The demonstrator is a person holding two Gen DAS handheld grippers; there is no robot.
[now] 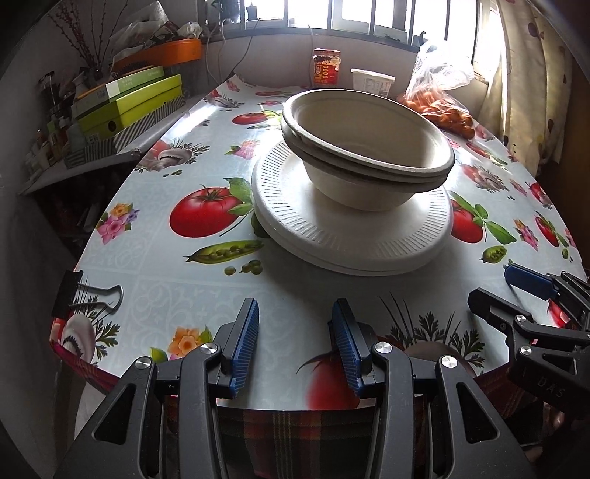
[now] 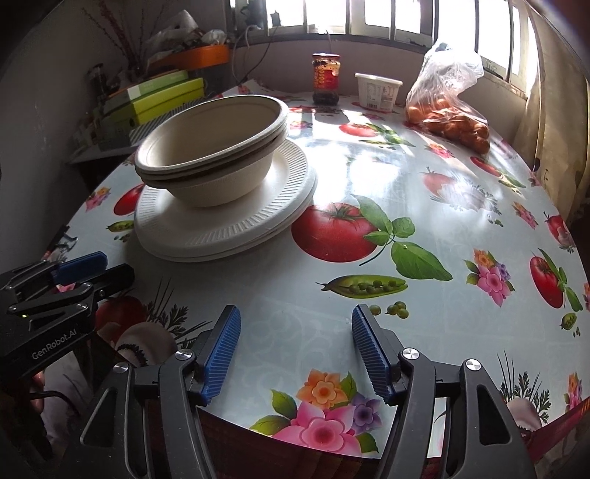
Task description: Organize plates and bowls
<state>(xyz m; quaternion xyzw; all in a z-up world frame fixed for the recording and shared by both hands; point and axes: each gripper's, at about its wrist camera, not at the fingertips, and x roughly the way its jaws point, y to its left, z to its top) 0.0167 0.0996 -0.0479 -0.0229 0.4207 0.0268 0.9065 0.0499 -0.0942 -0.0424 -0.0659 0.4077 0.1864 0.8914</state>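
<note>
A table point(image 2: 424, 191) covered in a glossy oilcloth printed with tomatoes, pea pods, mushrooms and flowers. At its far edge, under a barred window point(image 2: 387, 18), stands a glass jar point(image 2: 326, 83) with a red label, upright. Just to its right sits a white lidded tub point(image 2: 378, 92). Further right lies a clear plastic bag point(image 2: 448, 103) holding small orange-red fruit. A black binder clip point(image 1: 79, 294) grips the table's near left edge. Left of the table, a side shelf point(image 1: 103, 162) carries stacked green boxes point(image 1: 136, 99), an orange tray point(image 1: 173, 51) and small bottles. A patterned curtain point(image 1: 523, 92) hangs at the right.
</note>
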